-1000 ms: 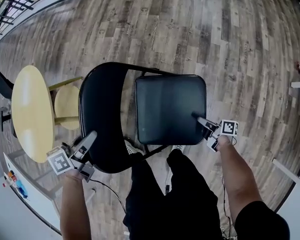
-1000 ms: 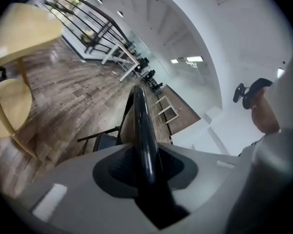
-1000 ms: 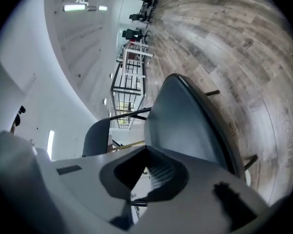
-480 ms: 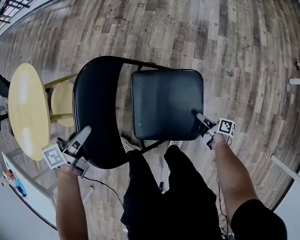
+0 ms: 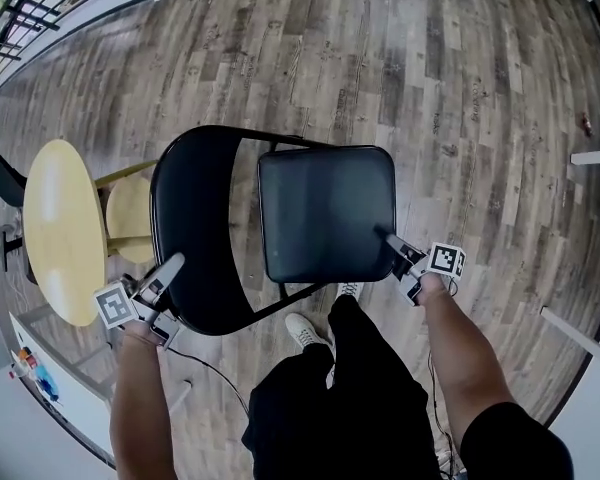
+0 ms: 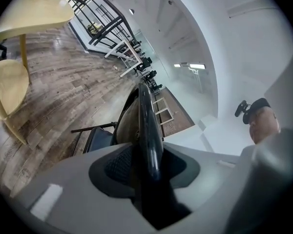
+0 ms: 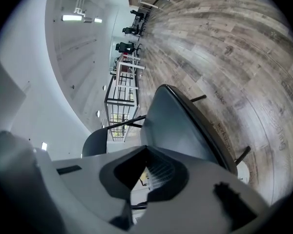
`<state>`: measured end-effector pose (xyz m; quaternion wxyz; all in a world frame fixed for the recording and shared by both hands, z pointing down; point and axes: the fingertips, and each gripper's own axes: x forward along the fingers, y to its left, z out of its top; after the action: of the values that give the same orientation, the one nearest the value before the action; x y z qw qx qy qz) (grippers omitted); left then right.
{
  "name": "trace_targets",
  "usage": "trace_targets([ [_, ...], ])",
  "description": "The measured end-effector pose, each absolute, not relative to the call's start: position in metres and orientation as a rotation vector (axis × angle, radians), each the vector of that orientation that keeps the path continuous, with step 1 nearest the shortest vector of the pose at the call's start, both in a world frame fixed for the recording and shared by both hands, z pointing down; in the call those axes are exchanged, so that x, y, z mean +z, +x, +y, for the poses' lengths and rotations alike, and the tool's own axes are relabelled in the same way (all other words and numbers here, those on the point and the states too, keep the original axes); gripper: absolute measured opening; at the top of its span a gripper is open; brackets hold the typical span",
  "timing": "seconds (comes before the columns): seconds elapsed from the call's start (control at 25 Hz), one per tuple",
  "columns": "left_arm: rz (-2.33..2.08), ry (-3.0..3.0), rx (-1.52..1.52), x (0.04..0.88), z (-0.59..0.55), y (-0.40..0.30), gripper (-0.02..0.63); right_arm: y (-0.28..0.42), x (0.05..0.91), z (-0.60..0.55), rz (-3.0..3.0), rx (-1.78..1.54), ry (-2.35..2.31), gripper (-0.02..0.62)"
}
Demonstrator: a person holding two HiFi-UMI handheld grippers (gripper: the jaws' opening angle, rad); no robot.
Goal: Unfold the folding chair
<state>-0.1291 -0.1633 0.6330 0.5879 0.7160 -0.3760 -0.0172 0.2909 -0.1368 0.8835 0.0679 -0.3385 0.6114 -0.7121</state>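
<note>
The chair (image 5: 325,213) is standing unfolded on the plank floor (image 5: 430,68), right in front of the person, with its black seat (image 5: 330,198) lying flat and its black backrest (image 5: 195,238) rising at the left of the head view.

The left gripper (image 5: 170,266) is clamping the near edge of the backrest. In the left gripper view the dark rim tube (image 6: 149,130) is running straight through between the jaws, which are pressing in on it from both sides.

The right gripper (image 5: 392,240) is holding the near right corner of the seat. In the right gripper view the seat's edge is coming down into the notch between the jaws, which are standing close together on it.

A line of pale print (image 7: 220,130) is running along the seat's rim, and it is too small to read for certain. Each gripper is carrying a cube with a black-and-white square marker, the left cube (image 5: 115,305) and the right cube (image 5: 445,260), with no letters on them.

A round yellow table (image 5: 65,228) is standing just left of the backrest, with a yellow stool (image 5: 132,213) between them. A white shoe (image 5: 305,330) is showing just below the seat's front edge.
</note>
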Motion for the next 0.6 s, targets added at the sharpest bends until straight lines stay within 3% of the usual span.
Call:
trace_targets([
  [0.44, -0.968, 1.705, 0.003, 0.634, -0.166, -0.133, 0.146, 0.319, 0.868, -0.096, 1.859, -2.202, -1.16, 0.0],
  [0.6, -1.094, 1.686, -0.058, 0.622, -0.145, -0.147, 0.187, 0.312, 0.836, -0.079, 1.879, -2.168, -1.151, 0.0],
])
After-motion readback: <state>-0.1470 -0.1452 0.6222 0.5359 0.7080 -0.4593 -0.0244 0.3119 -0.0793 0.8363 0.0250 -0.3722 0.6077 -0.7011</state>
